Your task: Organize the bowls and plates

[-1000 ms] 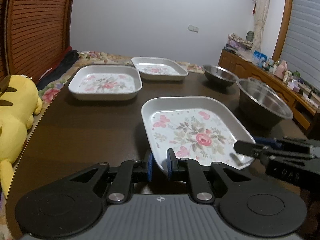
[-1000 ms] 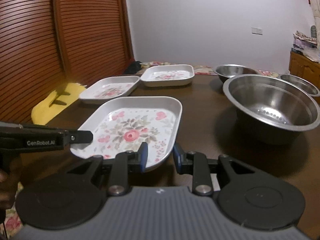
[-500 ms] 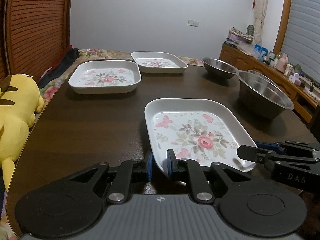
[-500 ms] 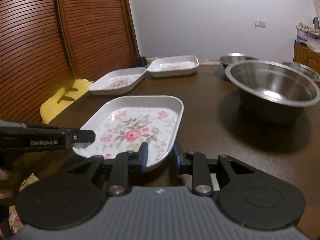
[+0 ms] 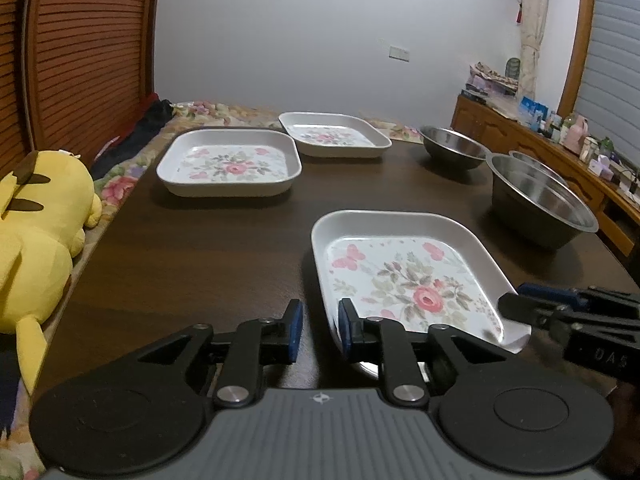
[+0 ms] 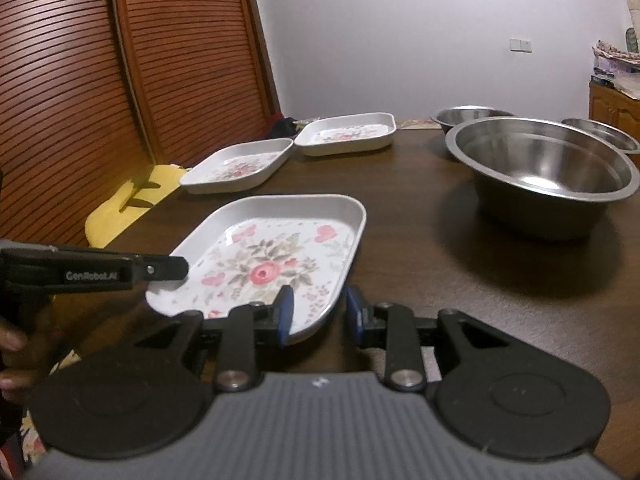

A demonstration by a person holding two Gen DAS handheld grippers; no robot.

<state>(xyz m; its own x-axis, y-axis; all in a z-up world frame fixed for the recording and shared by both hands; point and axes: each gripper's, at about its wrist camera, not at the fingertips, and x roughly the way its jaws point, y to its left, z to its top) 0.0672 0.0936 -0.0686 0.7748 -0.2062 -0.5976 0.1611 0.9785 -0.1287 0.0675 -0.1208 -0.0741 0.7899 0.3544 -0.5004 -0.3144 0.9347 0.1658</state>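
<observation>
1. The nearest floral plate (image 5: 404, 276) is a white rounded-rectangle dish with raised walls; its base bears a pink rose, grey-green leaves and pink butterflies. It sits on the dark brown tabletop (image 5: 200, 256) at the near edge.
2. The left tongs (image 5: 319, 328) straddle its near-left rim; the jaws are opening, and a gap shows beside the outer pad.
3. The right tongs (image 6: 320, 314) straddle its near-right rim, narrowly apart and opening slightly, the pads not pressing.
4. Two matching plates (image 5: 229, 166) (image 5: 334, 134) lie farther back, left of centre.
5. Steel bowls (image 6: 540, 172) (image 6: 468, 117) (image 6: 604, 133) stand right.
</observation>
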